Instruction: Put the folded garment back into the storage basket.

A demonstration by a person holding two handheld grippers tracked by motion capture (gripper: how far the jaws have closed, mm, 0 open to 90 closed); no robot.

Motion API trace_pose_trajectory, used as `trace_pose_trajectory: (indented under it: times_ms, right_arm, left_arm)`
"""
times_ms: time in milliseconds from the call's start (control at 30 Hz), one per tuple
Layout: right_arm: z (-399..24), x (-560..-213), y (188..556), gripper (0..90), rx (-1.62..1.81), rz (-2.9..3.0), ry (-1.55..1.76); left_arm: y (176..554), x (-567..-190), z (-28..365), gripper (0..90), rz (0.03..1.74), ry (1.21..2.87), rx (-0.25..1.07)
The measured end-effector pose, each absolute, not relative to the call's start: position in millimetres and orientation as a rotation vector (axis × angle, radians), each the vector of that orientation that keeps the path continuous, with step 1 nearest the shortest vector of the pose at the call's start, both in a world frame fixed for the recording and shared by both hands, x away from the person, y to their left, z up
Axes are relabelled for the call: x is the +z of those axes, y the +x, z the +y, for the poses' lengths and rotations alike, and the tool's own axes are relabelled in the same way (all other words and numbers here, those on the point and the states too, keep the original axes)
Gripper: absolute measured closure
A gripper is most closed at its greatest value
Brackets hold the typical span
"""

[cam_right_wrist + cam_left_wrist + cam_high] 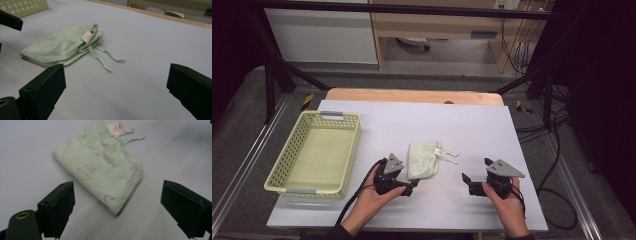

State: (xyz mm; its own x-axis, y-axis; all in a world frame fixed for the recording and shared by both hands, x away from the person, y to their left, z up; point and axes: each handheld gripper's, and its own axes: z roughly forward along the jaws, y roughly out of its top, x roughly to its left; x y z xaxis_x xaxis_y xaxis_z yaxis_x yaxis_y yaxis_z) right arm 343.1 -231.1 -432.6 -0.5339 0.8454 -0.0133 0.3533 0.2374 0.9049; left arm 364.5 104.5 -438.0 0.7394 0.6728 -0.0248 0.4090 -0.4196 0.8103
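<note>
1. 2 grippers sit low on the white table (472, 125) in the high view, each held in a hand, with a folded pale green cloth (423, 160) lying between them.
2. At far left in that view stands a pale yellow-green perforated basket (292, 150), well apart from the cloth; its spotted wall also shows at the top left corner of the right gripper view (25, 6).
3. The left gripper (412, 187) lies just beside the cloth's near edge, its jaws pointing toward it.
4. The left gripper view adds detail: faint printed figures on the cloth (100, 167), a hemmed edge, and a white label (116, 128) with red print at the far end, beside 2 thin ties (132, 139).
5. That gripper (117, 207) stands wide open, the cloth's near corner reaching in between the 2 jaws without touching either.
6. The right gripper (467, 181) rests well to the right of the cloth, with bare table between them.
7. From the right gripper view the cloth (60, 46) lies flat and low, left of centre and ahead of the jaws, its ties (103, 58) trailing toward the middle.
8. This gripper (115, 90) is also spread wide, with nothing between its jaws.
9. Past the table's wooden far edge (412, 95), the high view shows a dark frame and cables on the floor.
</note>
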Motion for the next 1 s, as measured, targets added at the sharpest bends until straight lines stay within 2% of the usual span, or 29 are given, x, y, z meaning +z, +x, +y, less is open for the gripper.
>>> trace_pose_trajectory:
  times_ms: [267,300,500,800,967,1000]
  right_arm:
    - [-230.4,-433.1,343.5,2.7,1.256,2.011,1.096]
    - [-230.6,-433.1,343.6,2.7,1.257,2.011,1.096]
    - [-230.2,-433.4,343.8,2.7,1.258,2.014,1.104]
    - [-229.8,-433.6,344.2,2.7,1.249,2.016,1.104]
    - [-229.4,-433.6,344.8,2.7,1.251,2.019,1.103]
    - [-229.5,-433.4,344.3,2.7,1.251,2.019,1.102]
  left_arm:
    - [367.0,-441.9,98.6,15.3,0.827,2.077,0.385]
    - [367.7,-442.9,98.0,19.4,0.833,2.085,0.393]
    - [370.3,-445.9,98.0,28.0,0.851,2.11,0.435]
    - [370.1,-450.1,94.3,32.1,0.837,2.149,0.433]
    - [375.3,-454.1,94.5,36.9,0.89,2.157,0.452]
    - [376.0,-455.1,94.4,40.2,0.894,2.157,0.443]
